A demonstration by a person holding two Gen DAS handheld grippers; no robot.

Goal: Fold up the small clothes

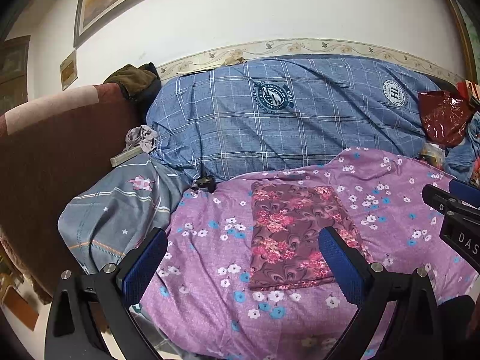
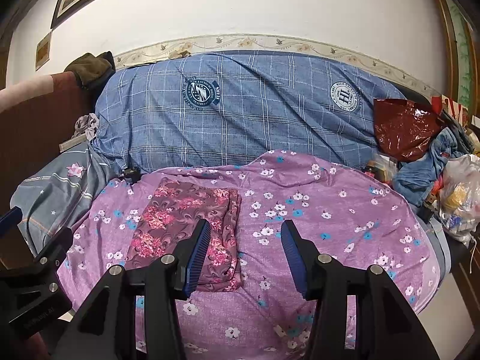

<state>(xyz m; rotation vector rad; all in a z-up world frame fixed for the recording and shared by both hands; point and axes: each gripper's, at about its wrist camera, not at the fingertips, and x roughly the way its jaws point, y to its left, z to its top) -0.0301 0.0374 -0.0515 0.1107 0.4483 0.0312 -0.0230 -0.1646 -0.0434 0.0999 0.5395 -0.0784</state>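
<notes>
The maroon flowered cloth [image 1: 295, 235] lies folded in a neat rectangle at the middle of the purple bedspread [image 1: 210, 300], so folding looks done. Left gripper [image 1: 243, 255] and right gripper [image 2: 244, 252] both hang spread apart, empty. Next likely needs another garment. A blue checked quilt [image 2: 240, 126] fills the frame's upper half.
</notes>
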